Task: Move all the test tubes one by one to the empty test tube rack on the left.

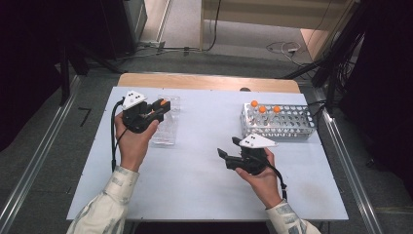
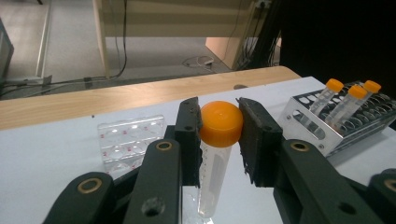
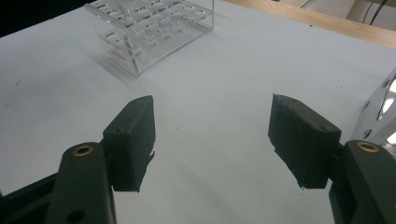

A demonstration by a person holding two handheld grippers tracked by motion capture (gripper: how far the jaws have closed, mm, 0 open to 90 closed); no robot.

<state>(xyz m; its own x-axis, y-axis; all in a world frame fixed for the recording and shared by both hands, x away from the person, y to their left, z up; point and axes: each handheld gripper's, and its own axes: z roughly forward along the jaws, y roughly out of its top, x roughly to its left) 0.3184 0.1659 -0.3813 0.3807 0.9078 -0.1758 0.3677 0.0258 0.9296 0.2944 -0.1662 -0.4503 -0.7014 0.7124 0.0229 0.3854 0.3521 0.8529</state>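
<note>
Three orange-capped tubes (image 1: 263, 113) stand in the metal rack (image 1: 297, 127), far right of table (image 1: 204, 195), at its left end; other holes look empty. A 4th tube (image 2: 214, 158) is in my L gripper (image 1: 163, 106), jaws clamped on its orange cap (image 2: 221, 123), tube body hanging down, looks empty. It's held over the clear rack (image 1: 165, 127) on the table's left; I can't tell if that rack's wells hold anything. R gripper (image 1: 229, 148) hovers mid-table just in front of metal rack, jaws apart, nothing between them.
</note>
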